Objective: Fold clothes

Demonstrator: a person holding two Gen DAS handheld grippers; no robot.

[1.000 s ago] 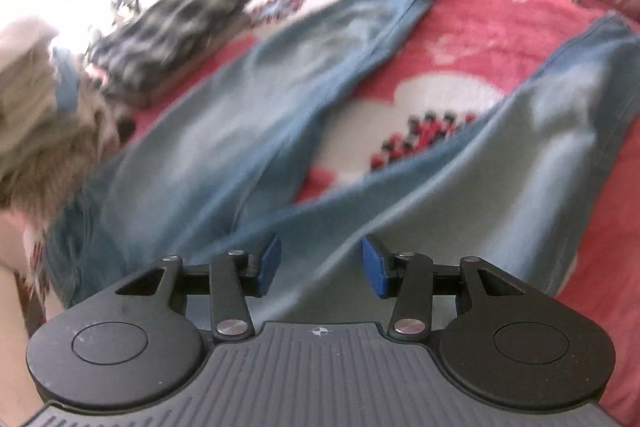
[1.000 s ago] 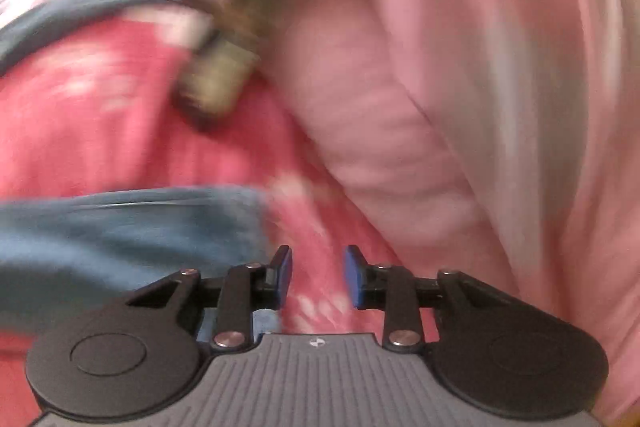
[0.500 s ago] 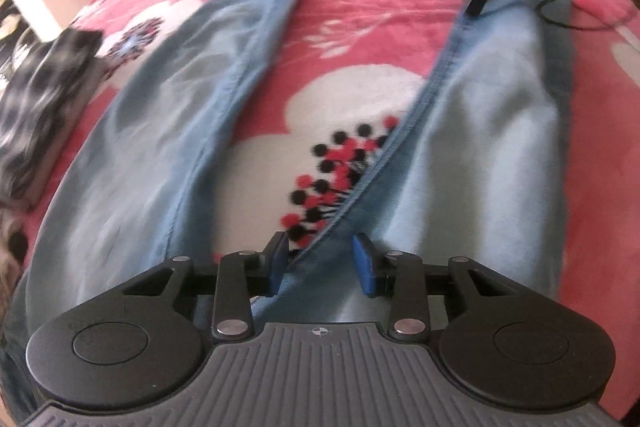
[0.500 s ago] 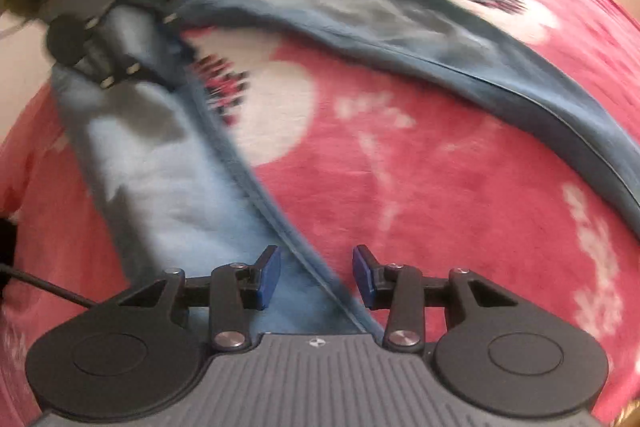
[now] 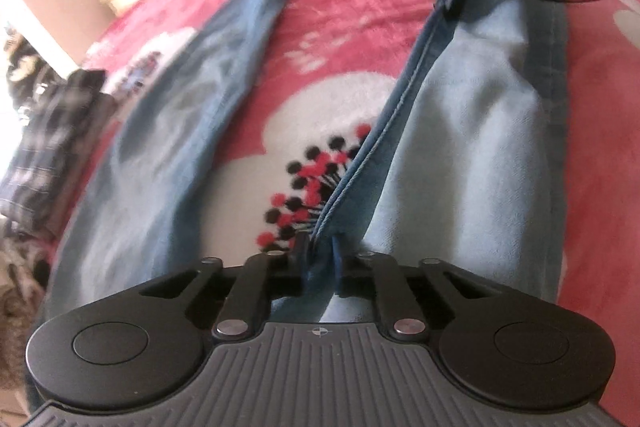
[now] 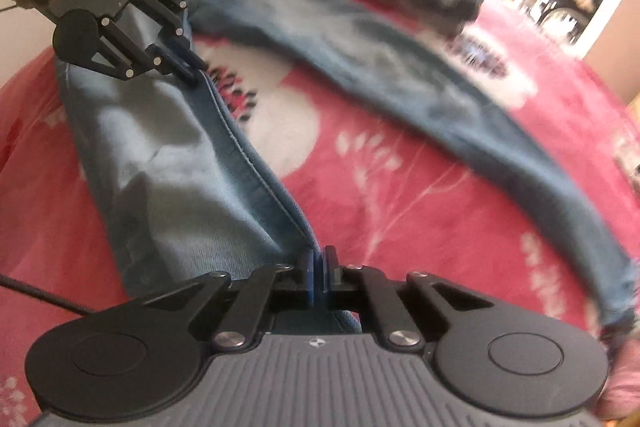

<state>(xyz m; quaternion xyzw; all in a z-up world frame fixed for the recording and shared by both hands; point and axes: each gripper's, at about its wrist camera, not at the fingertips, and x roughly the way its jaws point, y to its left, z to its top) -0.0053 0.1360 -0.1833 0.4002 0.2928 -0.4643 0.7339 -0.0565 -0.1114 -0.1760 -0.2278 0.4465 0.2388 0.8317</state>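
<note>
With the jeans (image 5: 472, 131) spread on the bed's pink floral blanket (image 5: 360, 27), left gripper (image 5: 320, 251) and right gripper (image 6: 319, 263) each pinch one leg's inseam thinly, so an uneven lift might slip the denim free.

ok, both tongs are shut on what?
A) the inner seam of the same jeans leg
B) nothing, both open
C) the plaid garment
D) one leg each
A: the left tongs and right tongs each pinch the inner seam edge of the same leg of the jeans, at opposite ends.
</note>
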